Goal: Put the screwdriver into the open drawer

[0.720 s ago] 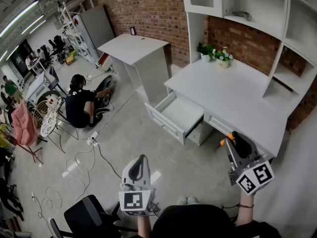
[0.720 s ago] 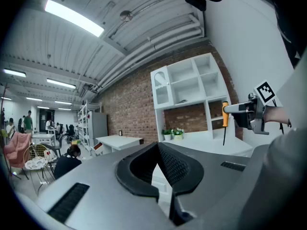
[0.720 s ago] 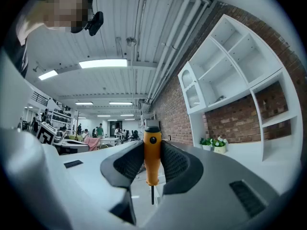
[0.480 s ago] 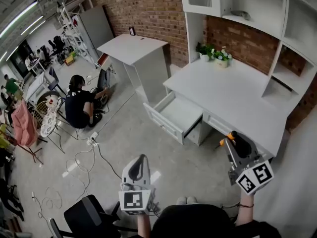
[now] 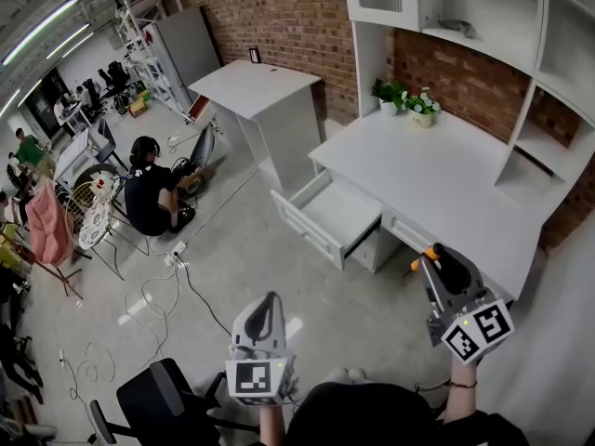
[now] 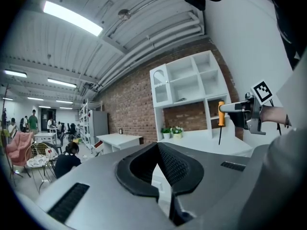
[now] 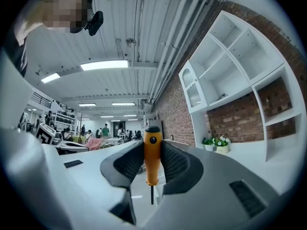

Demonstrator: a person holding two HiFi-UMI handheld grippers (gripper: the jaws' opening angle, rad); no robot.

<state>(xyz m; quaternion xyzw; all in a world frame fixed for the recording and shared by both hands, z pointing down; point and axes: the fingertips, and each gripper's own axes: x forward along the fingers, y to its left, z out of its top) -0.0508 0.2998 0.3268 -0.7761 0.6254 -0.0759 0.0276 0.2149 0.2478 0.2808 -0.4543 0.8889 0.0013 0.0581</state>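
Note:
In the head view my right gripper [image 5: 433, 256] is shut on the orange-handled screwdriver [image 5: 429, 252], held upright with the shaft pointing down. It hangs in front of the white desk [image 5: 446, 189], to the right of the open drawer [image 5: 337, 214], which looks empty. The right gripper view shows the screwdriver [image 7: 152, 158] clamped between the two black pads of that gripper [image 7: 152, 150]. My left gripper [image 5: 270, 303] is low at the bottom centre over the concrete floor, away from the desk. Its jaws [image 6: 158, 145] meet at the tips with nothing between them. The left gripper view also catches the screwdriver [image 6: 221, 115] at the far right.
Two small potted plants [image 5: 406, 100] stand at the back of the desk under white shelves [image 5: 483, 26]. A separate white table [image 5: 256, 86] is farther back. A person [image 5: 149, 193] sits on the floor to the left, near cables [image 5: 158, 291]. A black chair [image 5: 163, 400] is at bottom left.
The head camera has shifted slightly, so the room slides a little in the picture. Both grippers stay about where they were, and the right one keeps its hold on the screwdriver.

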